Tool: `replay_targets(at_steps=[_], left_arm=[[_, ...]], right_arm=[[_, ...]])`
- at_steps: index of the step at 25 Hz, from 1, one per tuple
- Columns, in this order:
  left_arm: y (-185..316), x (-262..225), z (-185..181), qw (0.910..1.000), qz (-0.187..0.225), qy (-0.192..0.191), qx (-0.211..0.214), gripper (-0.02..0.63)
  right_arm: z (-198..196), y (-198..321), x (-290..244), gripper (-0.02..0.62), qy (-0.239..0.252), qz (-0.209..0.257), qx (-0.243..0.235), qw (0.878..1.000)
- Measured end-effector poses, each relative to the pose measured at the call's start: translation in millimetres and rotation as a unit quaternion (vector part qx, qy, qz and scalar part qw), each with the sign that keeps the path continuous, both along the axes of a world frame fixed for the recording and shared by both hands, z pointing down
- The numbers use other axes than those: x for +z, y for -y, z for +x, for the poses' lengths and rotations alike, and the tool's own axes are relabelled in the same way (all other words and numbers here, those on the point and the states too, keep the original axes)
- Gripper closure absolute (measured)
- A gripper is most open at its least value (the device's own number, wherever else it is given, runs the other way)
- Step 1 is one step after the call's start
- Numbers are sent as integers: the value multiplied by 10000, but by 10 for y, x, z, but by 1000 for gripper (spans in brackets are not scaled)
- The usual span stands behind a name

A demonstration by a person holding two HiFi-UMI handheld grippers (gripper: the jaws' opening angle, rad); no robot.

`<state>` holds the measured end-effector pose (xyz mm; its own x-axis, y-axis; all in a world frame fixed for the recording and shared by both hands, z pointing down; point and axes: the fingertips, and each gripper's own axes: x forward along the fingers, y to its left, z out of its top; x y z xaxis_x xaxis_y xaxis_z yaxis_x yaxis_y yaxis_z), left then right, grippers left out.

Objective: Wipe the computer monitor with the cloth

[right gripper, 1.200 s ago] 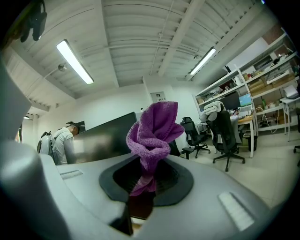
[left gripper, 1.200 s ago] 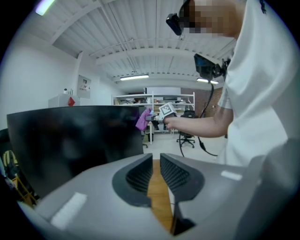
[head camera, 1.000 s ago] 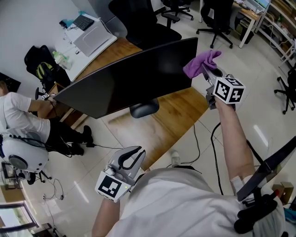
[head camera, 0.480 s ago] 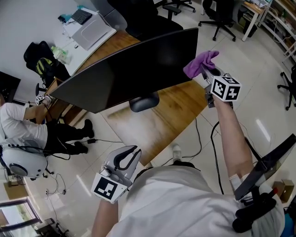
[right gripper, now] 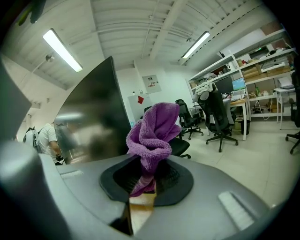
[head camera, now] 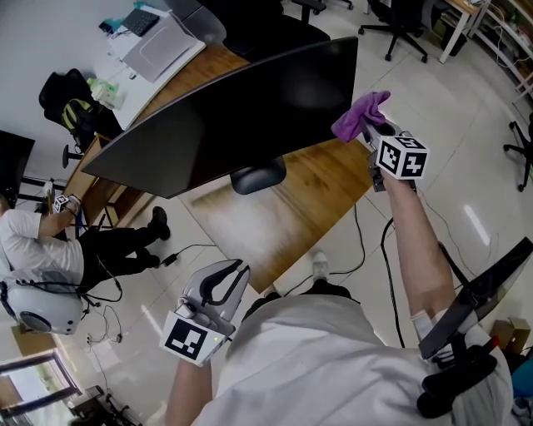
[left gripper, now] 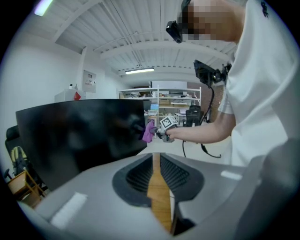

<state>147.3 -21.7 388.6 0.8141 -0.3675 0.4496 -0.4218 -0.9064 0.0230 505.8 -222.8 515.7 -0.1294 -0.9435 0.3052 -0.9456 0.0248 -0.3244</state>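
Note:
The wide black monitor [head camera: 241, 116] stands on a wooden desk [head camera: 308, 200], screen dark. My right gripper [head camera: 372, 133] is shut on a purple cloth [head camera: 358, 115], which is bunched at the monitor's right edge. In the right gripper view the cloth [right gripper: 152, 133] rises from between the jaws of the right gripper [right gripper: 145, 178], with the monitor [right gripper: 93, 112] just to its left. My left gripper [head camera: 223, 287] hangs low near my body, shut and holding nothing. From the left gripper view, the left gripper [left gripper: 156, 159] faces the monitor [left gripper: 79, 136] and the cloth [left gripper: 149, 132].
The monitor's grey stand base [head camera: 258, 176] rests on the desk. A white desk [head camera: 158, 46] with a keyboard is at the back left, office chairs [head camera: 400, 21] behind. A seated person [head camera: 42, 241] is at the left. Cables [head camera: 360, 250] lie on the floor.
My right gripper and the cloth stay at the monitor's right edge, shifted only slightly. The left gripper has sunk a little lower. The seated person has moved leftward in view.

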Motion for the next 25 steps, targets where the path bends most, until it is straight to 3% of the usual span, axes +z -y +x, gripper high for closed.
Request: replay_targets(at_steps=[25], left_arm=[[-11,65,-145,9998,-108,123,-120,535]], right_arm=[[-26,-123,1063,540,16,-947,177,9953]])
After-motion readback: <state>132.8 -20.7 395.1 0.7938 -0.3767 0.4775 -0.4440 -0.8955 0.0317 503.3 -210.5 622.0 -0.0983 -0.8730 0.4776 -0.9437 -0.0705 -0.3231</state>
